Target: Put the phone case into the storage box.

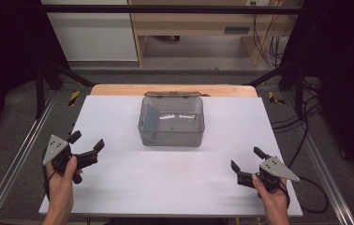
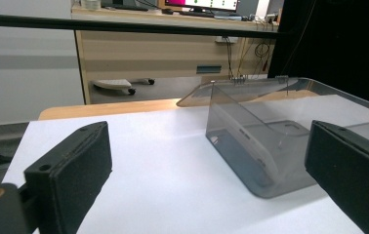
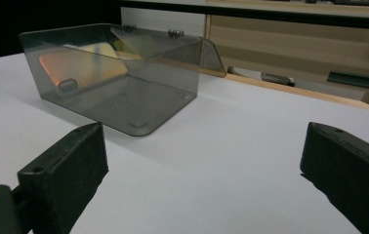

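Observation:
A clear grey plastic box (image 1: 171, 123) with its hinged lid folded back sits at the middle rear of the white table (image 1: 119, 183); it looks empty. My left gripper (image 1: 87, 143) rests open at the table's left, jaws spread wide and aimed toward the box (image 2: 270, 141). My right gripper (image 1: 247, 159) is open at the right front, its jaws also apart, with the box (image 3: 119, 78) ahead and to its left. Nothing lies between either pair of jaws. A hand holds each gripper from below.
The white table has a wooden edge (image 1: 119, 89) at the back. Metal rails (image 1: 20, 154) run along both sides. Cables (image 1: 306, 136) trail on the floor at right. Wooden furniture (image 1: 189, 28) stands beyond the table.

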Motion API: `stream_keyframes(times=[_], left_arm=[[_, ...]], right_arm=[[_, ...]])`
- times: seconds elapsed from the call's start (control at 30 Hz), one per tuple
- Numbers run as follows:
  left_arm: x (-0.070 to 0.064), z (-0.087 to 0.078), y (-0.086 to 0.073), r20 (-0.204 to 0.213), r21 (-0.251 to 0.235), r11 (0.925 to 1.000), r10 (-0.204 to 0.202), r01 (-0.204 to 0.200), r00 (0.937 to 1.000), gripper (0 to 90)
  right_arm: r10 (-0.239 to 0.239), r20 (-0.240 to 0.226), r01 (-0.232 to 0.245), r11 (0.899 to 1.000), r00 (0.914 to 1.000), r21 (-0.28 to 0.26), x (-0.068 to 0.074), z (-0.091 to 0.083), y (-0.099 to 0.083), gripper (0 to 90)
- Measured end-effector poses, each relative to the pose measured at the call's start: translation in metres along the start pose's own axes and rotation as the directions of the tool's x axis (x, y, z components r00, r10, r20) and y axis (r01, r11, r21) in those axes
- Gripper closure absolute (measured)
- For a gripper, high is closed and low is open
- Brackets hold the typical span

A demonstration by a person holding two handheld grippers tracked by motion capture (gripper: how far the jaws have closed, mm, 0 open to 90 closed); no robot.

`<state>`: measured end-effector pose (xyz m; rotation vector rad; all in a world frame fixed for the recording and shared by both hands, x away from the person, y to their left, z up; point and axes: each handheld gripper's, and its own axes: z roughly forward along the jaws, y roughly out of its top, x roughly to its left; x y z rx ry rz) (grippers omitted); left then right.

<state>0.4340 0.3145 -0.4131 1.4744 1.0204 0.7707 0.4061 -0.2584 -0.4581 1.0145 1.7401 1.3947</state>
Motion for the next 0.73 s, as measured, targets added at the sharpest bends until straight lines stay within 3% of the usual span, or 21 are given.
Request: stream_keyframes(times=[0.2, 0.43, 0.5, 0.57, 0.73], left_arm=[[0.002, -0.007, -0.010, 0.017, -0.011, 0.9995, -0.030, 0.030, 0.9994, 3.5], [-0.004, -0.012, -0.022, 0.081, 0.021, 0.9997, 0.011, -0.012, 0.9967, 3.6], [-0.007, -0.014, -0.024, 0.097, 0.023, 0.9996, -0.018, 0.016, 0.9951, 3.6], [-0.010, -0.018, -0.028, 0.095, 0.036, 0.9990, 0.025, -0.028, 0.9952, 3.6], [-0.013, -0.015, -0.032, 0.102, 0.039, 0.9971, 0.061, -0.065, 0.9929, 3.6]], right_arm=[[-0.004, -0.020, 0.004, 0.999, 0.9998, -0.034, 0.002, -0.001, 0.000, 3.7], [-0.015, -0.036, 0.014, 0.999, 0.9992, -0.044, 0.004, 0.000, 0.001, 3.6], [-0.016, -0.044, 0.015, 0.999, 0.9989, -0.044, 0.005, 0.000, 0.001, 3.5], [-0.025, -0.053, 0.023, 0.999, 0.9983, -0.041, 0.007, 0.000, 0.001, 3.5], [-0.037, -0.086, 0.035, 0.999, 0.9956, -0.027, 0.012, 0.002, 0.001, 3.4]])
